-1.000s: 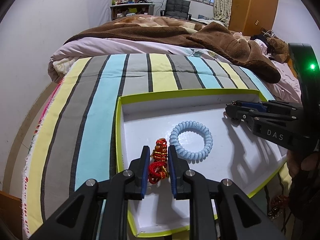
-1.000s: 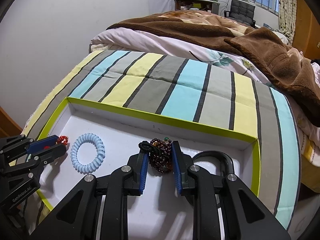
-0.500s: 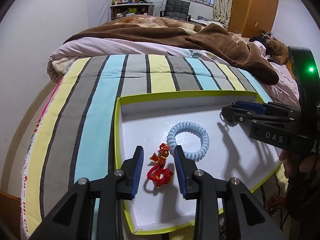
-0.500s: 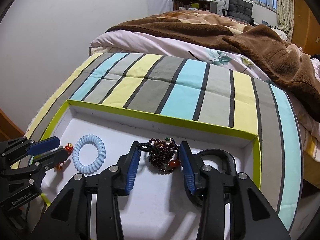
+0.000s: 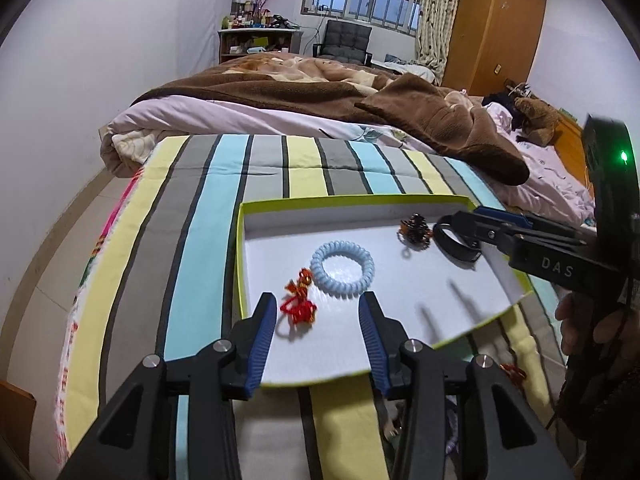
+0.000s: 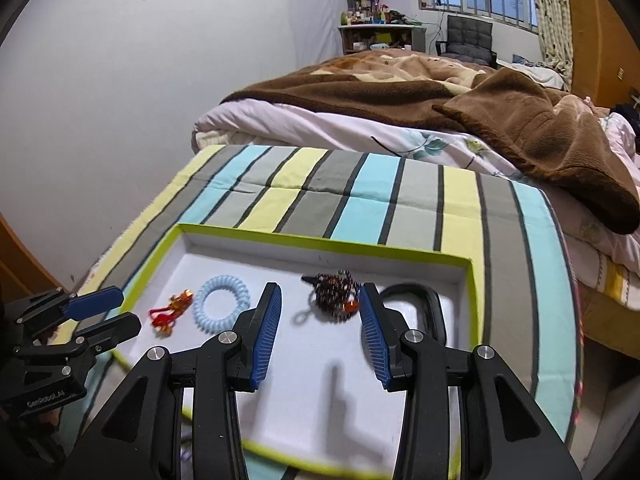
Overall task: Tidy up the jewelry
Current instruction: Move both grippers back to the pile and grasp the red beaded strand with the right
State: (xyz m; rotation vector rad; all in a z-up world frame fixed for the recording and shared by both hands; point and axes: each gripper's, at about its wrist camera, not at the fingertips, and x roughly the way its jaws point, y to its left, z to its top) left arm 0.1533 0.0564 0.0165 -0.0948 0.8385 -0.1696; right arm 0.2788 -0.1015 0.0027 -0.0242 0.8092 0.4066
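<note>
Left gripper (image 5: 318, 330): my jaws are opening, nothing between the pads. The red knotted charm (image 5: 298, 300) lies loose on the white floor of the tray (image 5: 240, 264), near the left wall, just ahead of my left pad. Risk: its cord loops sprawl toward that pad; if I swing sideways while low, I could snag a loop and drag the charm out of place.

Next along, the pale blue coil band (image 5: 342, 270) lies flat, touching or nearly touching the charm. A nudge to one probably shifts the other.

Middle of the tray: the dark bead bracelet (image 6: 334, 296) sits in a heap toward the far wall, with a thin loop trailing toward me. My right gripper (image 6: 320, 330) stands wide apart and empty, the heap just ahead of the gap. The beads look free to roll and spread if clipped.

Right end: a black band (image 6: 424, 304) rests near the right wall, partly hidden behind my right finger. I cannot tell whether it touches the bracelet.

The tray rests on a striped cloth (image 6: 360, 196) over soft bedding, its near edge seeming to overhang. Pressing down there might tip it and slide everything.

Some more jewelry may lie below the tray's near edge; too blurred to name.
</note>
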